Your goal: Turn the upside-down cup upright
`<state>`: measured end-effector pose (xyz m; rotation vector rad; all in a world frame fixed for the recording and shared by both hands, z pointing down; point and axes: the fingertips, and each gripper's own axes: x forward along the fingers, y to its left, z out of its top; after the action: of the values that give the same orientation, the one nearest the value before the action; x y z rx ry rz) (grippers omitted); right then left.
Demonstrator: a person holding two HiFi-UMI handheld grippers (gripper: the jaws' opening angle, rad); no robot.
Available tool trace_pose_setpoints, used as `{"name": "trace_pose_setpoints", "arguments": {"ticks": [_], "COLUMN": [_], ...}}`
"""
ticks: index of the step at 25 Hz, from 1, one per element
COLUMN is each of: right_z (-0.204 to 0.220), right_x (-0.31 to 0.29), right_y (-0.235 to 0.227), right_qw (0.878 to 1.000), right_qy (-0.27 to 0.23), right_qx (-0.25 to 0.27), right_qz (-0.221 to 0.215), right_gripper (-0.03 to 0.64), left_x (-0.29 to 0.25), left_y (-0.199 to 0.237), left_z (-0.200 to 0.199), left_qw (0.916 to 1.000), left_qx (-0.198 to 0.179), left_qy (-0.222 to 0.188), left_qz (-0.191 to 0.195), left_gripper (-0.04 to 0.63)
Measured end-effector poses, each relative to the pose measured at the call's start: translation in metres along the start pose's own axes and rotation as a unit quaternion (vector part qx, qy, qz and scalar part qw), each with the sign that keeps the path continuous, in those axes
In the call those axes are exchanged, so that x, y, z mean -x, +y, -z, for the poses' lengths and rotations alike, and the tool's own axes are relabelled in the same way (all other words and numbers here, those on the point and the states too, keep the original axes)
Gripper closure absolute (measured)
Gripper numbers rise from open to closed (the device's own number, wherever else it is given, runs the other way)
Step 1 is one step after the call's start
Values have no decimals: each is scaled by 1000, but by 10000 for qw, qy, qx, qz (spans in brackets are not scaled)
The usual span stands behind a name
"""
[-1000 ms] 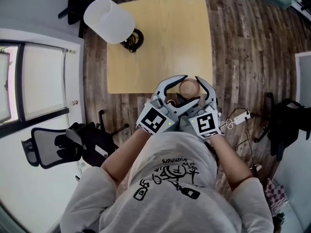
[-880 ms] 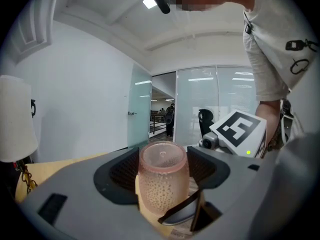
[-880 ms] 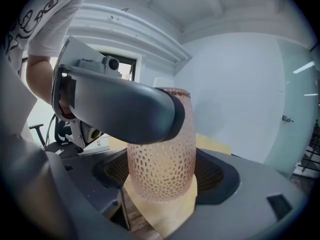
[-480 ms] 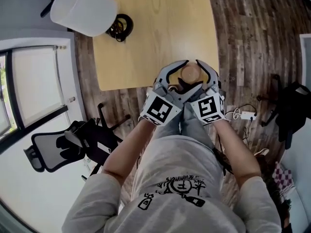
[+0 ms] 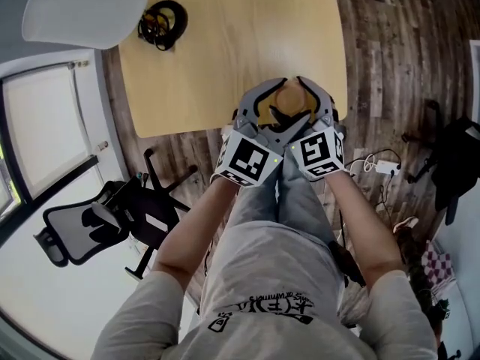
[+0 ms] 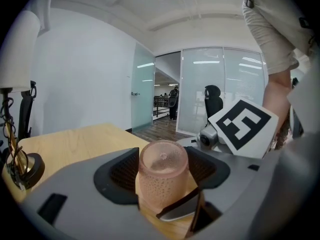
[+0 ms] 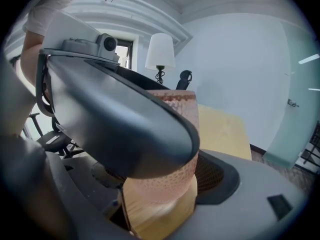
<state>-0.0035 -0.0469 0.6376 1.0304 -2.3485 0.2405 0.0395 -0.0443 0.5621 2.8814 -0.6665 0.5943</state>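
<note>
A pink translucent cup with a dotted wall is upside down, its closed base on top, over the front edge of the wooden table. Both grippers hold it from the near side with their jaws interlaced. In the left gripper view the cup fills the gap of my left gripper, and both pads lie against its wall. In the right gripper view the cup sits in my right gripper, partly hidden by the left gripper's dark jaw. I cannot tell whether its rim rests on the wood.
A lamp with a white shade and a round base with a coiled cable stands at the table's far left corner. A black office chair is on the floor to the left, and a power strip to the right.
Both grippers have come down together with the cup between them, from beside the table's front edge to over it. The table now looks larger and closer.
</note>
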Motion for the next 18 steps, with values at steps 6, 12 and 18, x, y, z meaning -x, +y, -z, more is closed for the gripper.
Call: {"name": "trace_pose_setpoints", "arguments": {"ticks": [6,12,18], "right_z": [10,18,22], "right_x": [-11,-14,-16], "right_y": [-4,-6,-5], "right_qw": [10000,9999,9996], "right_qy": [0,84,256], "right_qx": [-75,-30,22], "right_qz": [54,84,78], "right_gripper": [258,258,258], "left_x": [-11,-15,-16], "left_y": [1,1,1], "left_z": [15,21,23], "left_qw": [9998,9997,9996], "left_qx": [-161,-178,-199], "left_qy": [99,146,197], "left_qz": [-21,-64,-105], "left_gripper": [290,290,290]}}
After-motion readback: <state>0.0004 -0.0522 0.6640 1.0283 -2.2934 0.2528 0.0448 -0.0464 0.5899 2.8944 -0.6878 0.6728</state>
